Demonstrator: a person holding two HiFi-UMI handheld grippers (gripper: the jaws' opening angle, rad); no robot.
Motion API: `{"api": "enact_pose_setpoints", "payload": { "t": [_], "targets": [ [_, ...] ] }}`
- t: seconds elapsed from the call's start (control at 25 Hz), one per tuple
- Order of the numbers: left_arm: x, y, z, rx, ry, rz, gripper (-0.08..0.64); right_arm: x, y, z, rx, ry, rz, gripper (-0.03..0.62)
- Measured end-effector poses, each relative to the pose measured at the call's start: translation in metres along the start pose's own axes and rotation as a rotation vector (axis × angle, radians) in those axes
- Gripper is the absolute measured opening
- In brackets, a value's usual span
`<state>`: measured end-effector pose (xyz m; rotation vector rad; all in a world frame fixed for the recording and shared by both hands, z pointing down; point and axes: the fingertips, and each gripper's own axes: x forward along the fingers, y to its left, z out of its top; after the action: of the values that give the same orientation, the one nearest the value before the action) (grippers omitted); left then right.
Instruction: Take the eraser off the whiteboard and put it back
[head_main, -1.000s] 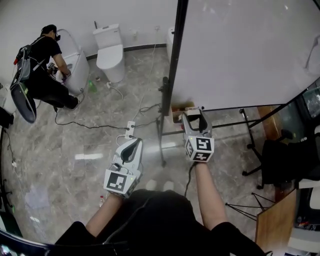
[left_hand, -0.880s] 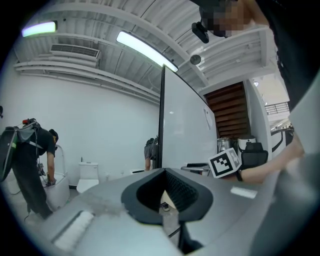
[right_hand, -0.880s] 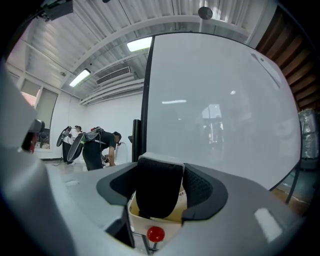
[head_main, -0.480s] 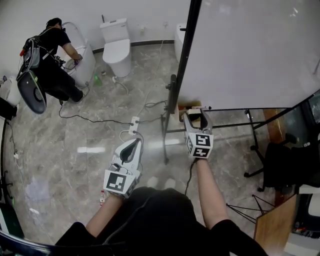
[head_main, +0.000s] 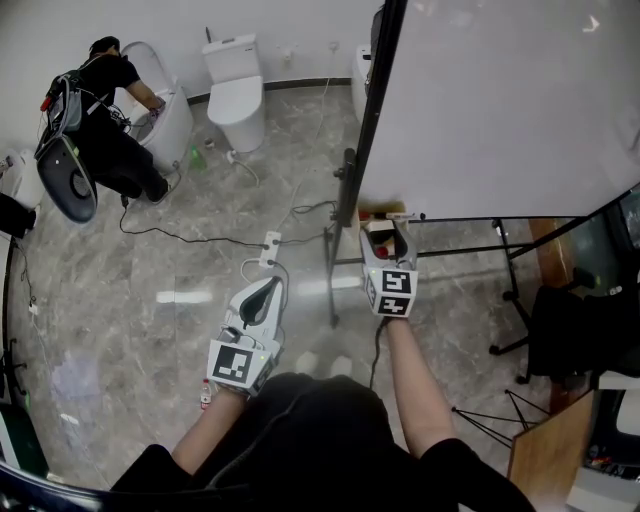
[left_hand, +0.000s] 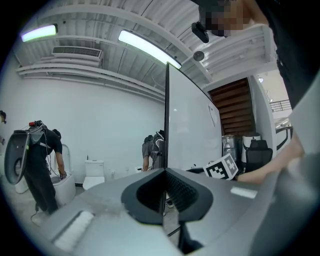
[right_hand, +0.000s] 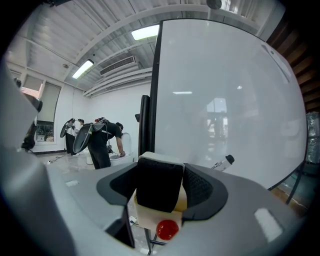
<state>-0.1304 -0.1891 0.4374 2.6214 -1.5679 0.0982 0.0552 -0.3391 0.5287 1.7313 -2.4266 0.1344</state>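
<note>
We hold the eraser (right_hand: 159, 181) clamped in our right gripper (head_main: 386, 228), close to the whiteboard (head_main: 500, 100); our left gripper (left_hand: 164, 194) hangs closed, holding nothing.

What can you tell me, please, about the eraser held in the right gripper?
The eraser is a small block with a dark, felt-like face toward the camera and a white strip along its top. It stands upright, pinched on both sides by the right gripper's fingers, near the lower left corner of the whiteboard. Whether it touches the board can't be told.
</note>
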Motion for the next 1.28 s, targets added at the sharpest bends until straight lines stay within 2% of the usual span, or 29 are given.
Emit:
{"api": "enact_pose_setpoints", "payload": {
  "t": [1.28],
  "targets": [
    [0.001,-0.013,-0.001,0.013,0.001,-0.03,0.005,-0.017,-0.004,-0.012,0.022,0.013,0.004,0.308]
  ]
}}
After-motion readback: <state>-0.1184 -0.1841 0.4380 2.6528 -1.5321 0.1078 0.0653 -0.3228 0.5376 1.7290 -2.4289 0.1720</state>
